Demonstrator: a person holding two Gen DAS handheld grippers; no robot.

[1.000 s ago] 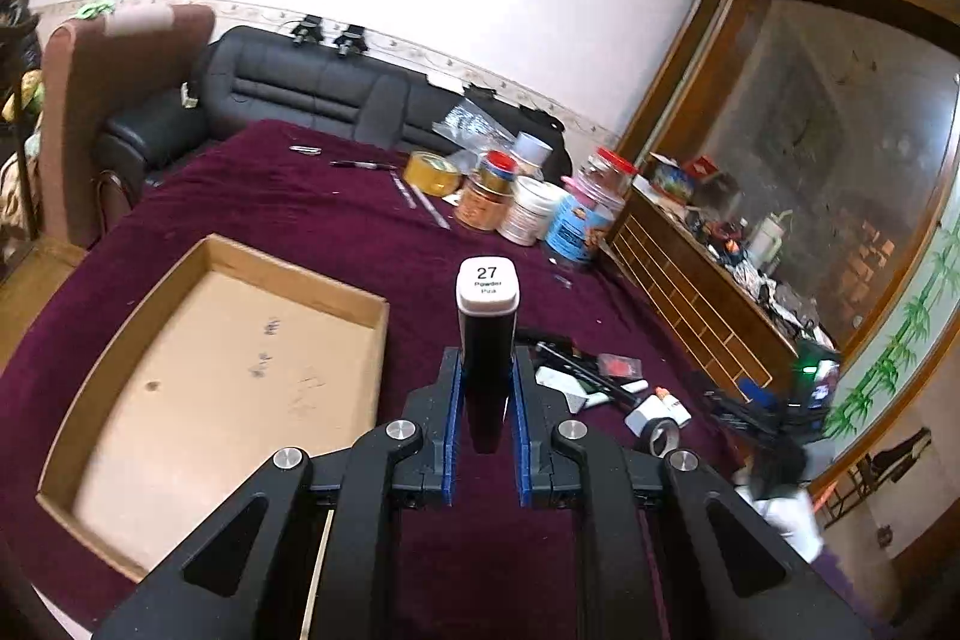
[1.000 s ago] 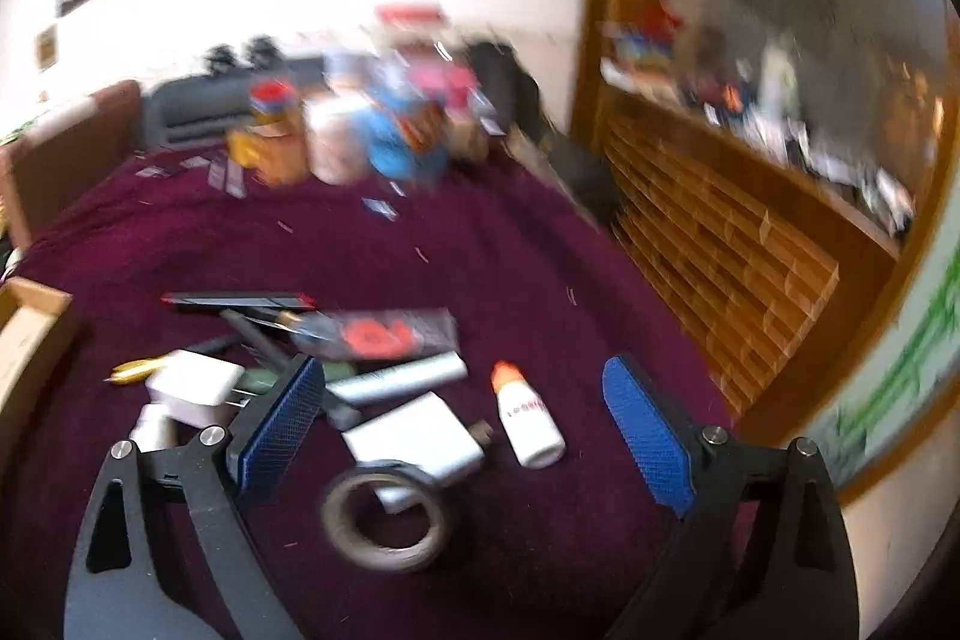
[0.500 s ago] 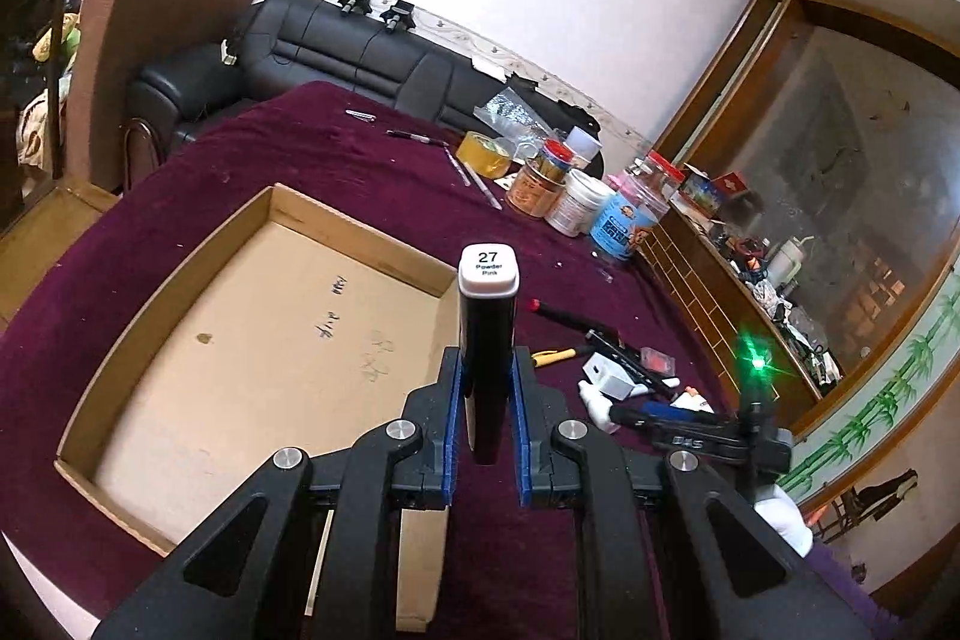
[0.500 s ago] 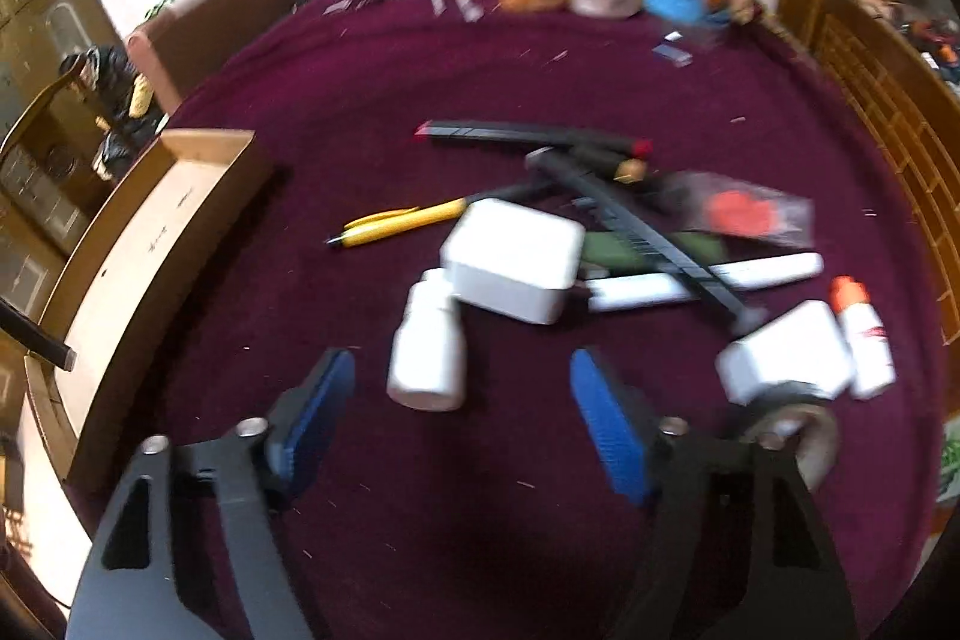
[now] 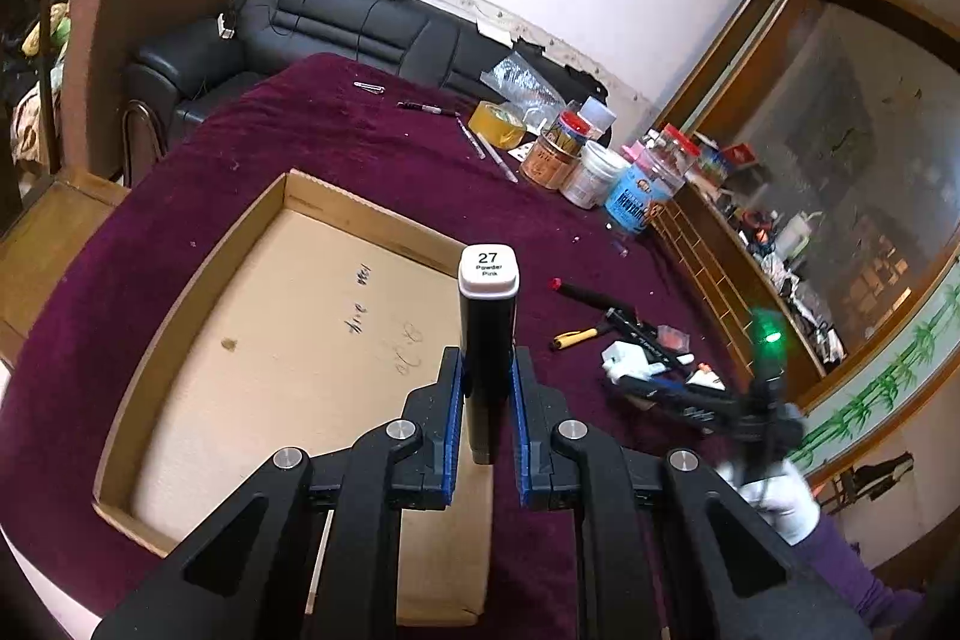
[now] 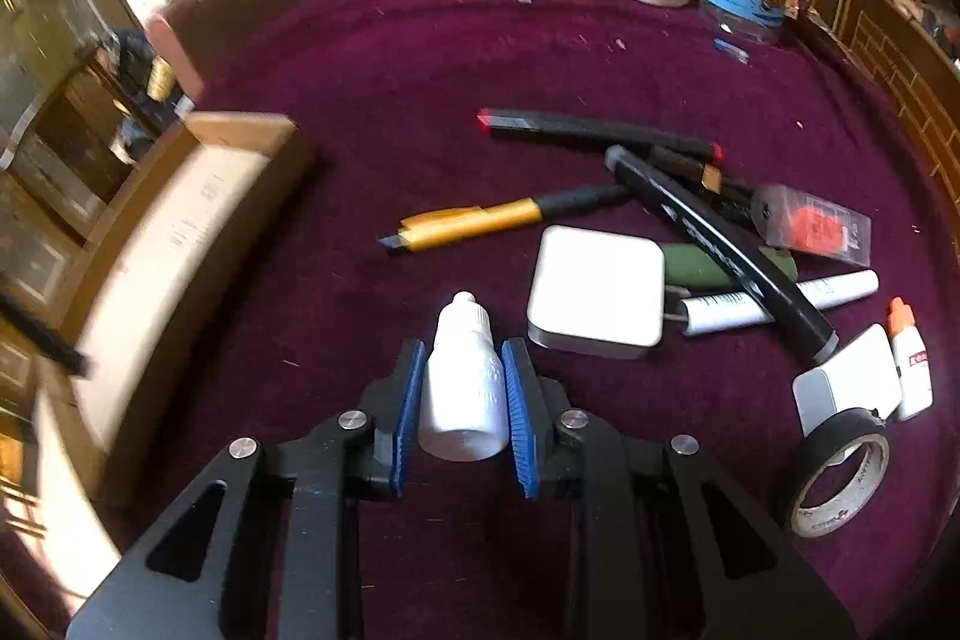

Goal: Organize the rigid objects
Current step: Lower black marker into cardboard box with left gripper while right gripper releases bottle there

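Over the cardboard tray (image 5: 198, 280), left hand-held gripper (image 5: 486, 388) clamped on black marker (image 5: 487, 334), cap up; on the maroon worktop (image 6: 420, 70), right hand-held gripper (image 6: 462, 400) jaws just closing, pads pressing white dropper bottle (image 6: 462, 388) beside white box (image 6: 597, 292)

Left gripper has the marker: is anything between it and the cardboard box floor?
Nothing visible. The left gripper holds the marker at the cardboard box, right beside its near right wall; the box floor shows bare but for pen scribbles.
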